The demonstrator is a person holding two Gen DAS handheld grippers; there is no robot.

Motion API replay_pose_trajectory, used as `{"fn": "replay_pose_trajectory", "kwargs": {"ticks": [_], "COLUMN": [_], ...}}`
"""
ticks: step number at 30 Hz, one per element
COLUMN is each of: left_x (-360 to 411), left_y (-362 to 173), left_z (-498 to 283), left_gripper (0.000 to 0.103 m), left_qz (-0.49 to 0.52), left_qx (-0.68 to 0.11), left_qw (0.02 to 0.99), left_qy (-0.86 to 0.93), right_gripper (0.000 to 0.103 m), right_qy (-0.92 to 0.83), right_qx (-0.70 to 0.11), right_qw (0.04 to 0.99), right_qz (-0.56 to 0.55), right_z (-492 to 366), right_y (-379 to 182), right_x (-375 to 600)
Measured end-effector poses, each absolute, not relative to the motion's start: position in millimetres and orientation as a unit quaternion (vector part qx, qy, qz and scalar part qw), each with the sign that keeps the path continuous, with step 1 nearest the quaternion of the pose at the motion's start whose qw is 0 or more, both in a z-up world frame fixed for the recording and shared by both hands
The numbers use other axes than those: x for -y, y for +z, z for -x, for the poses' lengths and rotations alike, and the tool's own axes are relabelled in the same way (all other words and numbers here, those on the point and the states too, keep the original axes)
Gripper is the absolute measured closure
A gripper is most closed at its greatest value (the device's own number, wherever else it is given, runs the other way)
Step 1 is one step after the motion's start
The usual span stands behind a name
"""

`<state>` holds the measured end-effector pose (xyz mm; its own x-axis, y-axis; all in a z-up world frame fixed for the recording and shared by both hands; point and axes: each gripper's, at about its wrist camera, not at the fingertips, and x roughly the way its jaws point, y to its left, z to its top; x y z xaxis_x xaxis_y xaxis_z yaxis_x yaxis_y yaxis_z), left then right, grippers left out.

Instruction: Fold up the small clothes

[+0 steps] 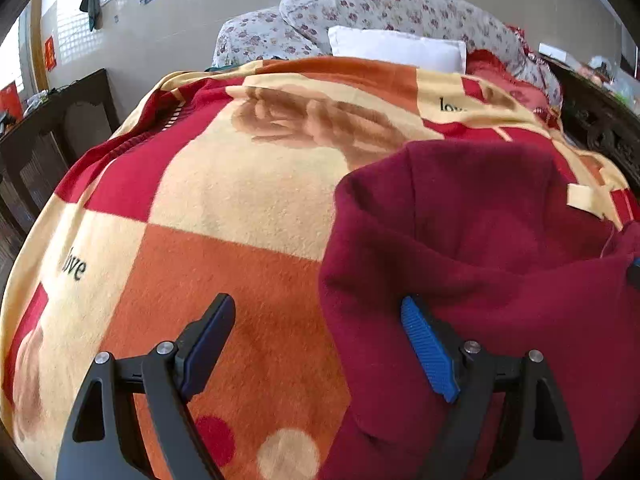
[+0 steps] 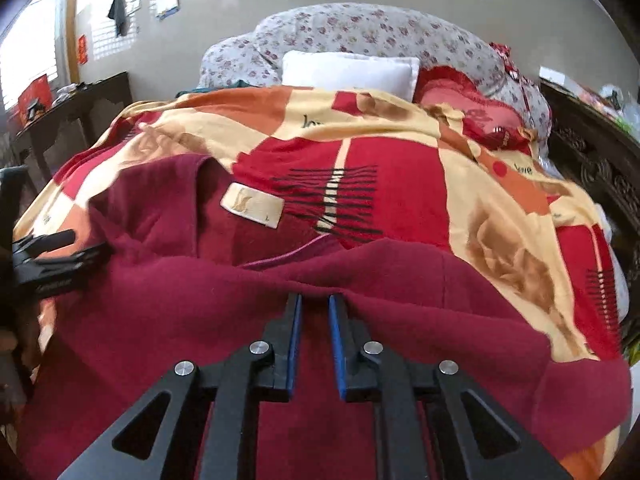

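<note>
In your left wrist view, the left gripper (image 1: 318, 308) hangs with fingers spread wide, astride the maroon garment (image 1: 480, 248)'s left edge on the checked blanket (image 1: 224, 216), printed "love".

In your right wrist view, the right gripper (image 2: 315, 304) pinches a garment fold; its tag (image 2: 252, 205) is unreadable. You're mid-fold: next, close the left on that edge.

1 maroon garment (image 2: 360, 280), 1 blanket (image 2: 500, 208), maybe 2 pillows (image 2: 348, 70)
</note>
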<state>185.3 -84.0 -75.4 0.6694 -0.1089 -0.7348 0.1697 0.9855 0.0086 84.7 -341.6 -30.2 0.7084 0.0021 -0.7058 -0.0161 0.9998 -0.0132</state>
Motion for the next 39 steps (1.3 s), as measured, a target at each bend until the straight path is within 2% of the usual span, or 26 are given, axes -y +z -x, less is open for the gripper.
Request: {"fn": "replay_pose_trajectory", "kwargs": {"ticks": [4, 9, 12, 16, 18, 20, 24, 32, 35, 39], "left_x": [74.6, 60.7, 63.4, 56.0, 53.6, 55.0, 64.8, 99.7, 114.8, 126.6], "left_y": [-66.1, -77.5, -90.6, -79.0, -69.6, -62.7, -57.5, -50.2, -52.3, -68.9], "left_z": [-159.0, -124.9, -121.1, -114.4, -108.1, -101.3, -94.6, -88.0, -89.4, -98.8], "left_gripper": [0.019, 0.018, 0.018, 0.018, 0.018, 0.018, 0.018, 0.018, 0.018, 0.018], "left_qz": [-0.047, -0.041, -0.049, -0.022, -0.013, -0.012, -0.011, -0.019, -0.033, -0.047], "left_qx": [-0.395, -0.413, -0.435, -0.438, -0.431, -0.424, -0.429, -0.427, -0.422, -0.44], "left_qw": [0.914, 0.906, 0.896, 0.895, 0.898, 0.902, 0.898, 0.894, 0.895, 0.885], "left_qy": [-0.081, -0.082, -0.075, -0.079, -0.082, -0.084, -0.097, -0.132, -0.142, -0.143], "right_gripper": [0.083, 0.065, 0.064, 0.063, 0.049, 0.042, 0.042, 0.042, 0.041, 0.041], "right_qy": [0.021, 0.01, -0.005, 0.012, 0.013, 0.002, -0.001, -0.024, -0.07, -0.142], "right_qx": [-0.379, -0.413, -0.427, -0.413, -0.401, -0.405, -0.455, -0.4, -0.396, -0.385], "right_qw": [0.925, 0.911, 0.904, 0.911, 0.916, 0.914, 0.89, 0.913, 0.91, 0.893], "right_qz": [-0.012, 0.004, 0.019, 0.002, 0.005, 0.013, -0.031, -0.083, -0.102, -0.186], "right_z": [-56.8, -37.0, -41.1, -27.3, -18.2, -15.7, -26.3, 16.4, 34.9, 68.1], "right_y": [-19.3, -47.3, -66.7, -43.4, -36.4, -41.4, -72.6, -30.5, -22.8, -26.4], "right_x": [343.8, 342.5, 339.8, 331.9, 328.1, 326.4, 337.3, 385.6, 428.8, 504.7]}}
